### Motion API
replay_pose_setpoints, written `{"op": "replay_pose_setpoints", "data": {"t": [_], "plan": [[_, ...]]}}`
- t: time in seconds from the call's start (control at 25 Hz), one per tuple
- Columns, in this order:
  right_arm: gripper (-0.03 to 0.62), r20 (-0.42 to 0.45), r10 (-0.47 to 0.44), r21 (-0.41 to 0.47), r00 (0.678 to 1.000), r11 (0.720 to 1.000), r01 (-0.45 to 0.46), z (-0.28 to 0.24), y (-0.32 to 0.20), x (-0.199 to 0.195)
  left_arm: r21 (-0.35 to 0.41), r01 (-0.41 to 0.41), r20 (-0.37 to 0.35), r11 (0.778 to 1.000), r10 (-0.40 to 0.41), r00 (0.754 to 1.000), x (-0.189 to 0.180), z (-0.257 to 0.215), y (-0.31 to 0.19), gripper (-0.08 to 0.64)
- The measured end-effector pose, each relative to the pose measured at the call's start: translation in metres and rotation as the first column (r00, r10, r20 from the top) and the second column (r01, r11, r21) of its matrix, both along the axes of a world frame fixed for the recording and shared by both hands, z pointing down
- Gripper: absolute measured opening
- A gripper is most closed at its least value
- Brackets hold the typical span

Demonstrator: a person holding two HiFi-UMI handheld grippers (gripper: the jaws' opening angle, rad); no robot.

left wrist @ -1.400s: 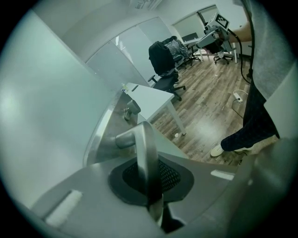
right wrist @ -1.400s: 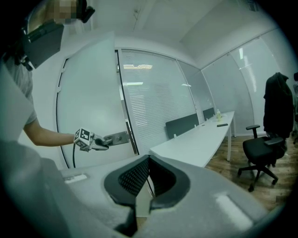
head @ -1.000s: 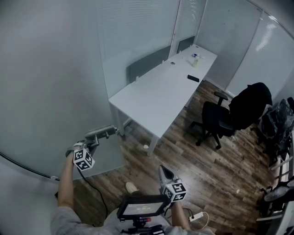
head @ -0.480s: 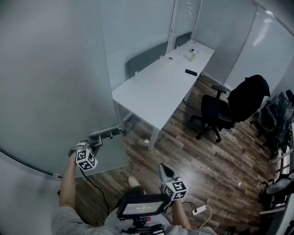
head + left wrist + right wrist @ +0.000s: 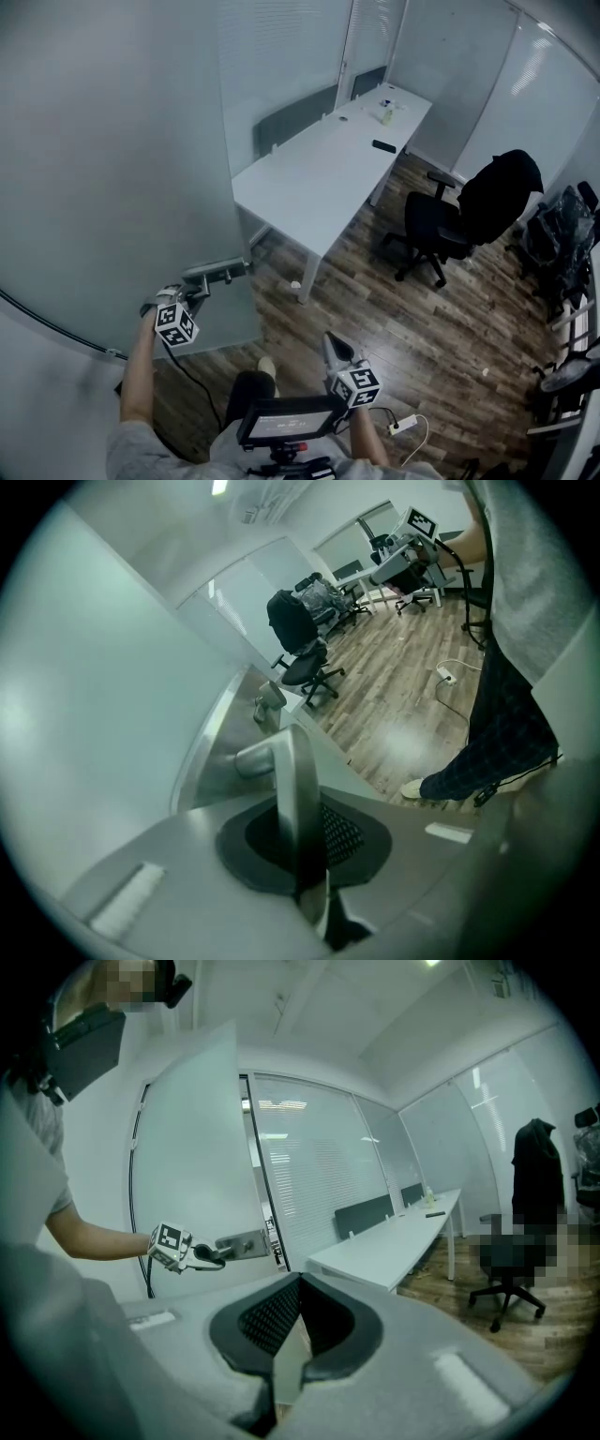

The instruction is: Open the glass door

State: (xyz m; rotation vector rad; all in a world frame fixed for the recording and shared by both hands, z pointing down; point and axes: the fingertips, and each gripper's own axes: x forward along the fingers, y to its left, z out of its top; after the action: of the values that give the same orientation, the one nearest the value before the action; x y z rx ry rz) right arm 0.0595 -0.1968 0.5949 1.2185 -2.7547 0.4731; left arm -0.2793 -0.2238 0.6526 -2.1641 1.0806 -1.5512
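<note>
1. Grip first: the left gripper is clenched on the door handle. In the left gripper view the metal lever stands pinched between its jaws. This hold looks the same as a second ago.
2. The glass door now fills more of the head view. Its free edge has slid a little toward the right of the picture, and the white table has drifted up and to the right behind it.
3. A dark trouser leg now shows between the two grippers, where only a shoe showed before. I take this to mean the person is stepping along with the door.
4. The right gripper hangs low over the wood floor, well apart from the door. Its jaws are together and hold nothing.
5. Judgement: the door is already off its frame and mid-swing, with the room visible past its edge. The opening is partly done, and the clamp on the handle needs to last while the swing continues.
</note>
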Motion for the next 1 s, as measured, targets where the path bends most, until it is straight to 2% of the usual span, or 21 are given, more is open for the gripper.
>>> {"op": "replay_pose_setpoints", "data": {"t": [0.52,1.0], "plan": [[0.002,0.009,0.012,0.002,1.000,1.000,-0.012,-0.002,0.019,0.020,-0.004,-0.028,0.033,1.000,0.028,0.999,0.018,0.001,0.040,0.006],[0.002,0.005,0.019,-0.010,1.000,1.000,-0.019,-0.005,0.041,0.004,-0.003,-0.092,0.031,0.996,0.093,0.995,0.034,-0.003,0.067,0.003]]}}
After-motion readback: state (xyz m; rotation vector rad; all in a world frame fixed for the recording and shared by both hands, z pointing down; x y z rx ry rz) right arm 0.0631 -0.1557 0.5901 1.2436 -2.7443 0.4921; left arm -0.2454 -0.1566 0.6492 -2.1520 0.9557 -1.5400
